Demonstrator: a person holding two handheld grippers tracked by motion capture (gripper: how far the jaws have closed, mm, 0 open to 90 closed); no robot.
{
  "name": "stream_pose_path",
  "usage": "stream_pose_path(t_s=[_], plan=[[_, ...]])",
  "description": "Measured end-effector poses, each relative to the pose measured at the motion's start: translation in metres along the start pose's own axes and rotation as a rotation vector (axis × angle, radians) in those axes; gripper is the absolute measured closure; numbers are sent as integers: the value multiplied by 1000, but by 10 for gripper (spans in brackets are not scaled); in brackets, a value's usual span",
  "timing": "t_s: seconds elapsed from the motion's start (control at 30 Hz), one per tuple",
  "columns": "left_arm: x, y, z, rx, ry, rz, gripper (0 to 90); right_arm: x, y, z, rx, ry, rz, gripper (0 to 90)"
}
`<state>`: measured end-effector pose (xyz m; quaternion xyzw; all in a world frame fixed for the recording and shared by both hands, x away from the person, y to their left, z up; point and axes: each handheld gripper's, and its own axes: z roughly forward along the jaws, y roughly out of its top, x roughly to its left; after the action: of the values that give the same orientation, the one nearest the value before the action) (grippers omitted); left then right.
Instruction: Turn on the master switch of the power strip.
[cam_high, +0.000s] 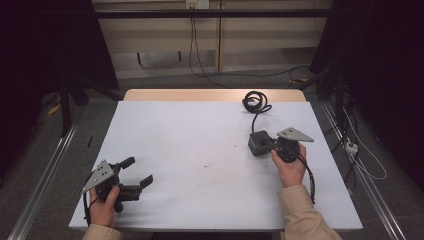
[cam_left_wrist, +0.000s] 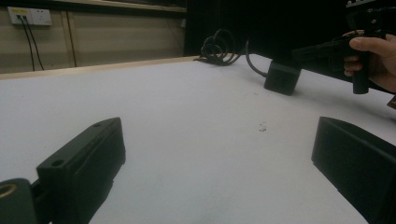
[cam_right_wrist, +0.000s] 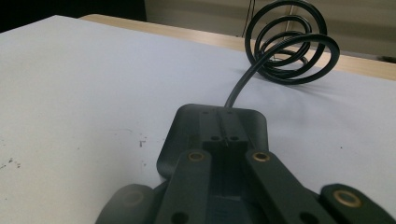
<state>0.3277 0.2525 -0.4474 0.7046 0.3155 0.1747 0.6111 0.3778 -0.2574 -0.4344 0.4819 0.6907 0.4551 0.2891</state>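
A white sheet (cam_high: 200, 150) covers the table, with a strip of bare wood (cam_high: 200, 94) showing along the far edge; beyond it lie grey floor, a pale wall with a socket plate (cam_high: 196, 4) and hanging cords, and dark curtains on both sides. Metal rails (cam_high: 45, 165) run along the floor beside the table. At the near left corner the left gripper (cam_high: 136, 171) rests on the sheet in a hand (cam_high: 102, 207), its jaws spread wide around nothing. The broad middle of the sheet is open, marked by one small speck (cam_high: 206, 164). Right of centre sits a black adapter block (cam_high: 259, 142), its cable running to a coil (cam_high: 255, 100) at the far edge. The right gripper (cam_high: 272, 145) meets the block; in the right gripper view its jaws lie pressed together over the block's top. No writing is legible anywhere.
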Motion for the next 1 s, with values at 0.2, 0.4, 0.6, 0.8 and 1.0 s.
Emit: stream_pose_path(t_s=[0.2,0.4,0.6,0.8,1.0], plan=[[0,0,-1,-1,-1,1,23,0,-1,0,-3,5,-4,900],[0,0,-1,-2,-4,2,23,1,-2,0,-7,1,-15,900],[-1,0,0,-2,-4,3,23,0,-3,0,-9,4,-11,900],[-1,0,-1,-2,-3,4,23,0,-3,0,-8,7,-11,900],[-2,0,0,1,-3,6,23,1,-3,0,-9,5,-25,900]])
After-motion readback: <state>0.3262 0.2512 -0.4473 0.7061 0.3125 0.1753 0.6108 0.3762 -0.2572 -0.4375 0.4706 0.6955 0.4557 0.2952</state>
